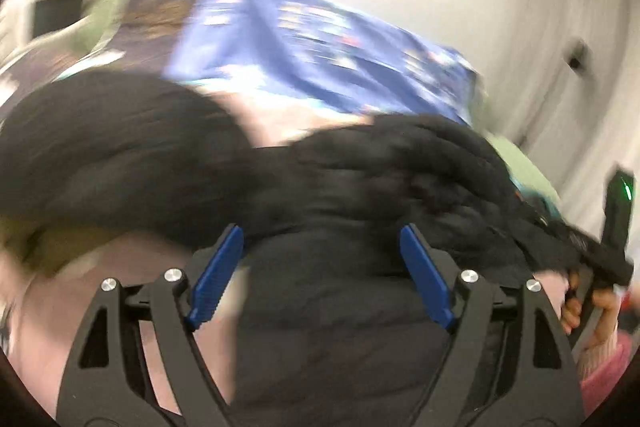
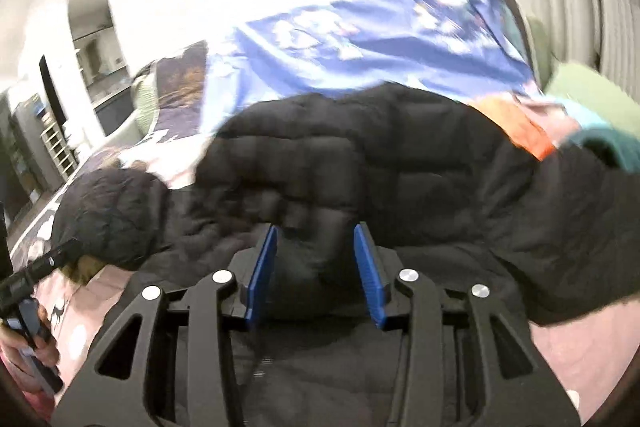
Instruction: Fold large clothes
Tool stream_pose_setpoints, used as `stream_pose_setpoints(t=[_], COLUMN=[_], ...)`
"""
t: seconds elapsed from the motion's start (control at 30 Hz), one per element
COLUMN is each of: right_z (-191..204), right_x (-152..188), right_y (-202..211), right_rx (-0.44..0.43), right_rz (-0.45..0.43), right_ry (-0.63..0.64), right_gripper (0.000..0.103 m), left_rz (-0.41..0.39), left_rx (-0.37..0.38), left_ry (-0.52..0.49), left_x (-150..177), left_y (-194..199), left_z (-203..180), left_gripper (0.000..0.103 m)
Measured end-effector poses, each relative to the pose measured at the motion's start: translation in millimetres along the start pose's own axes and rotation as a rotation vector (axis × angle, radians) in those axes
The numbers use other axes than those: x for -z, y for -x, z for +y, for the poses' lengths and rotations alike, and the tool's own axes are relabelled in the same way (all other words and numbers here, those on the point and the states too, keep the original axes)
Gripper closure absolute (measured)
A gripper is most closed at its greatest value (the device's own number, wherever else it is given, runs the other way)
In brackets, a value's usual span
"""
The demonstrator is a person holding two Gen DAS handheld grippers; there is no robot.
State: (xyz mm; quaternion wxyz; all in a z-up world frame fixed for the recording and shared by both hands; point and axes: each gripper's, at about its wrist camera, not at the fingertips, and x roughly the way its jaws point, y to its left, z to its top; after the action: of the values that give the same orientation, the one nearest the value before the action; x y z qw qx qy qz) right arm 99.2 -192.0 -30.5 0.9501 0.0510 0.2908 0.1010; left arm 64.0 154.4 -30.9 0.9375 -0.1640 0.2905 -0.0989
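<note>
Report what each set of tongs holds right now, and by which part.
Nothing is clamped. The left tongs stand wide open over the black puffer jacket. The right tongs are also open, with a bunch of jacket fabric lying between the pads, not pinched.

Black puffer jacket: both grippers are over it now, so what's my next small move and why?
Probably close the right gripper: its open jaws already straddle a raised fold of the black puffer jacket. The left gripper is open wider, with jacket between its fingers too.
</note>
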Motion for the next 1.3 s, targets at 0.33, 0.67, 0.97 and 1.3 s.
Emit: stream_pose_setpoints(t=[0.33, 0.67, 0.97, 1.3], right_z=[27.7, 28.8, 21.1, 3.8], right_x=[42.4, 38.3, 55.0, 58.4], right_y=[-90.1, 12.0, 13.0, -7.6], right_rx=[0.15, 0.117, 0.213, 0.238], right_rz=[0.228, 0.07, 0.134, 0.213], right_ry=[0.059, 0.084, 0.01, -0.078], right_gripper=[0.058, 0.039, 0.038, 0.038], left_rz=[-0.111, -0.134, -0.208, -0.264], left_rx=[-0.177, -0.021, -0.172, -0.078], left_ry=[0.585, 0.949, 0.704, 0.425], left_x=[15.2, 11.8, -34.0, -80.5], left_y=[78.1, 29.8, 56.8, 97.2], left_z=[220.2, 319.4, 280.1, 173.1], left_gripper=[0.02, 0.017, 0.079, 0.093])
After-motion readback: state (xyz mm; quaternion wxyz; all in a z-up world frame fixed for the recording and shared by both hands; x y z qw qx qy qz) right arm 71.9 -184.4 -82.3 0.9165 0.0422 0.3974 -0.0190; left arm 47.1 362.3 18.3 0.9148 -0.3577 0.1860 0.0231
